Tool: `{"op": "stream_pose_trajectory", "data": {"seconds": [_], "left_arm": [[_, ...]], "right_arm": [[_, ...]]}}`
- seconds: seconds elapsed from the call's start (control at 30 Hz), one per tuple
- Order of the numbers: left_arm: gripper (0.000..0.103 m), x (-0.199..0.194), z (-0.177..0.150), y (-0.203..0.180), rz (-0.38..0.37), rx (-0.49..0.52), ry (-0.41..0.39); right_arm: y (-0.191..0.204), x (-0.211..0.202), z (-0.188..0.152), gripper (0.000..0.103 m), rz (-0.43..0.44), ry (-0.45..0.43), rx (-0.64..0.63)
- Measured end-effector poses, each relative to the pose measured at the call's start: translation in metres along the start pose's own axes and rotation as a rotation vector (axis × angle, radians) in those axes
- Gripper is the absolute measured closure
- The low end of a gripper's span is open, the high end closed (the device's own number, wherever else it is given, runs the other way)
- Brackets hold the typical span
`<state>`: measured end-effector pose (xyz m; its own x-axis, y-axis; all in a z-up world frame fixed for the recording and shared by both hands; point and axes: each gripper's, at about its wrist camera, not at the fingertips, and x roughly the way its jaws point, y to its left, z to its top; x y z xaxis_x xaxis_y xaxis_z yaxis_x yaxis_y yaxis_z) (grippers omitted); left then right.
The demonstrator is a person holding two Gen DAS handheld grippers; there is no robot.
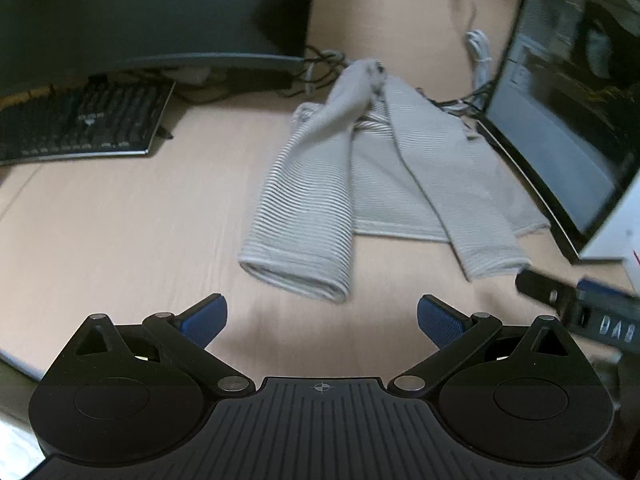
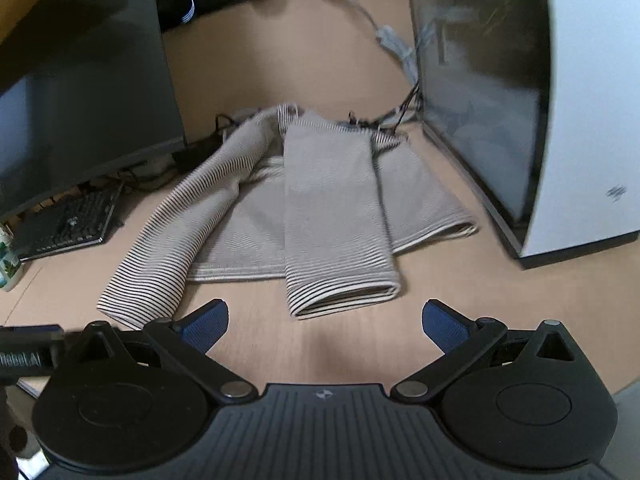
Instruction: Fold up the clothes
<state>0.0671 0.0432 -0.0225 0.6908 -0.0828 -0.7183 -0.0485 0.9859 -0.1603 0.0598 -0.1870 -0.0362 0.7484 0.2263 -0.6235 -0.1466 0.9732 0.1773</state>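
- The striped top [image 1: 372,184] lies on the surface [image 1: 120,216], both sleeves folded across its front
- The left gripper [image 1: 322,320] is just before it, jaws wide apart, holding nothing
- The right gripper [image 2: 325,326] is the same

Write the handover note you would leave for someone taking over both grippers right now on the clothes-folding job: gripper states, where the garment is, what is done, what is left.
Left gripper: open, empty, hovering over the desk short of the left sleeve cuff.
Right gripper: open, empty, just short of the right sleeve cuff.
Striped long-sleeved top: flat on the wooden desk, between the keyboard and the computer case.
Done: both sleeves are laid lengthwise over the body, cuffs past the hem.
Left: probably fold sleeves and hem up toward the collar, then tidy. The left sleeve lies skewed off the side; straighten it first.
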Motion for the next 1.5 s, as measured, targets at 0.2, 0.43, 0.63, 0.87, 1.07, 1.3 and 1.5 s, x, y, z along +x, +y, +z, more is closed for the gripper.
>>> {"op": "stream_pose_trajectory", "data": {"seconds": [0.2, 0.43, 0.63, 0.87, 1.07, 1.3, 1.5], "left_arm": [[0.000, 0.044, 0.062, 0.008, -0.076, 0.037, -0.015], [0.000, 0.104, 0.132, 0.002, -0.166, 0.157, -0.029], [0.005, 0.149, 0.153, -0.008, -0.138, 0.189, 0.054], [0.019, 0.159, 0.161, -0.002, -0.049, 0.127, 0.112], [0.044, 0.165, 0.159, 0.011, -0.050, 0.025, 0.203], [0.093, 0.150, 0.154, 0.015, -0.037, 0.053, 0.188], [0.096, 0.102, 0.141, 0.056, -0.051, 0.055, 0.139]], "right_arm": [[0.004, 0.037, 0.023, 0.000, -0.048, 0.082, -0.004], [-0.013, 0.072, 0.082, 0.000, -0.040, 0.137, 0.149], [-0.012, 0.090, 0.103, 0.000, -0.033, 0.163, 0.077], [-0.019, 0.151, 0.129, 0.000, 0.110, 0.182, 0.033], [-0.024, 0.206, 0.143, 0.000, 0.231, 0.227, 0.097], [-0.015, 0.206, 0.133, 0.000, 0.321, 0.278, 0.030], [-0.012, 0.173, 0.110, 0.000, 0.351, 0.346, 0.069]]}}
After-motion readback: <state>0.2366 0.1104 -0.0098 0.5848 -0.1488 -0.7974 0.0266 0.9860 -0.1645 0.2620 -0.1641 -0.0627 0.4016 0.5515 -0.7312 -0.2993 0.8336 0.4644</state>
